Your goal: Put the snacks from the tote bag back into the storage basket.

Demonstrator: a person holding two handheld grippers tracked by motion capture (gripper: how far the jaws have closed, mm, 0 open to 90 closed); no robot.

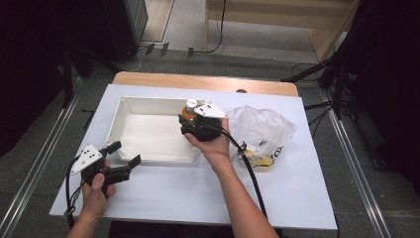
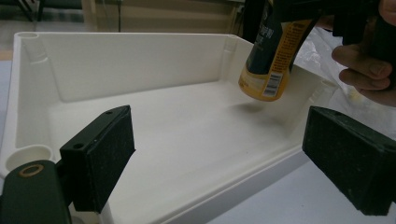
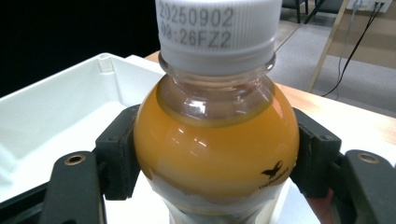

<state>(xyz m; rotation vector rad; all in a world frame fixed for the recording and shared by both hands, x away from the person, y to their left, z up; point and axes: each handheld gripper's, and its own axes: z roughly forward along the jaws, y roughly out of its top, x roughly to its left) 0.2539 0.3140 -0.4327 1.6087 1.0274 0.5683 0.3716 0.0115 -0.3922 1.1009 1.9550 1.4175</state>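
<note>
The right claw point(image 3: 212, 163) pinches an orange juice bottle point(image 3: 215, 140) by its shoulder, holding it above the right end of the white tray point(image 1: 124, 116), close to the tray's right wall and seemingly clear of its floor. The left claw point(image 1: 121, 157) rests spread wide and empty at the tray's near left rim. A crumpled clear plastic bag point(image 1: 262, 131) lies on the table point(image 1: 163, 193) just right of the tray.

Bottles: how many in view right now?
1. The bottle of orange drink is clamped in the right tongs, held above the far right corner of the white tray. The crumpled plastic bag beside the tray could hide more.
</note>
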